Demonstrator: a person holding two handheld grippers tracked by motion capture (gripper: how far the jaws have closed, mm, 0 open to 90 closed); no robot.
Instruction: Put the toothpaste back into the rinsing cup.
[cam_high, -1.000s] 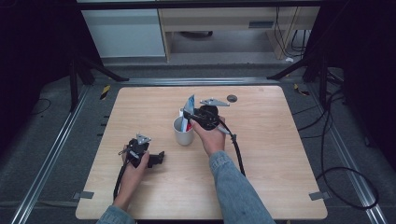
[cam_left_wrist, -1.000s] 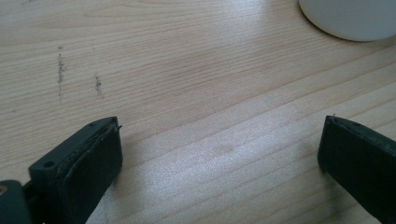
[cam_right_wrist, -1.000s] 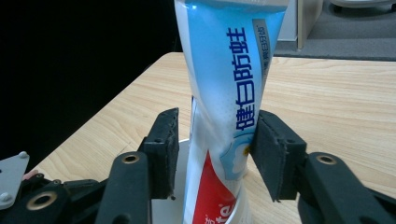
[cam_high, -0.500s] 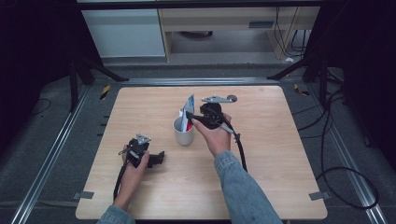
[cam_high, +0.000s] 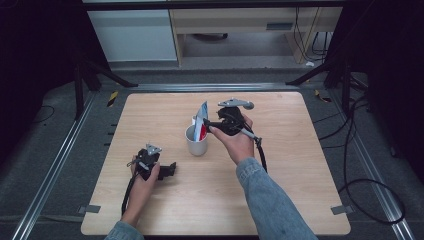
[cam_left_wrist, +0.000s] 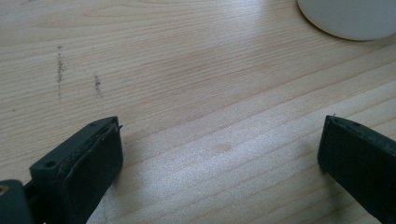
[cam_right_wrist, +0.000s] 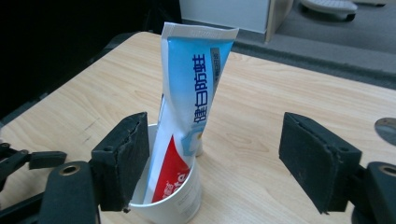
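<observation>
A blue, white and red toothpaste tube (cam_high: 201, 119) stands tilted in a white cup (cam_high: 196, 144) near the middle of the wooden table (cam_high: 300, 165). My right gripper (cam_high: 208, 126) hovers just right of the tube. In the right gripper view its jaws (cam_right_wrist: 219, 161) stand apart, having just been opening. The tube (cam_right_wrist: 191, 107) and the cup (cam_right_wrist: 175, 198) rise by the left pad (cam_right_wrist: 123, 158), and neither pad presses on the tube. My left gripper (cam_high: 172, 169) rests on the table at the front left, open (cam_left_wrist: 219, 158) over bare wood. The cup's base (cam_left_wrist: 350, 18) lies ahead of it.
A small grey round thing (cam_right_wrist: 386, 129) lies on the table behind the right gripper. Cables trail from both grippers toward the front edge. Metal rails (cam_high: 60, 165) run along the table's sides, and cabinets stand beyond the far edge.
The right gripper has lifted a little and its jaws have spread away from the tube, which stays standing in the cup. The left hand has not moved.
</observation>
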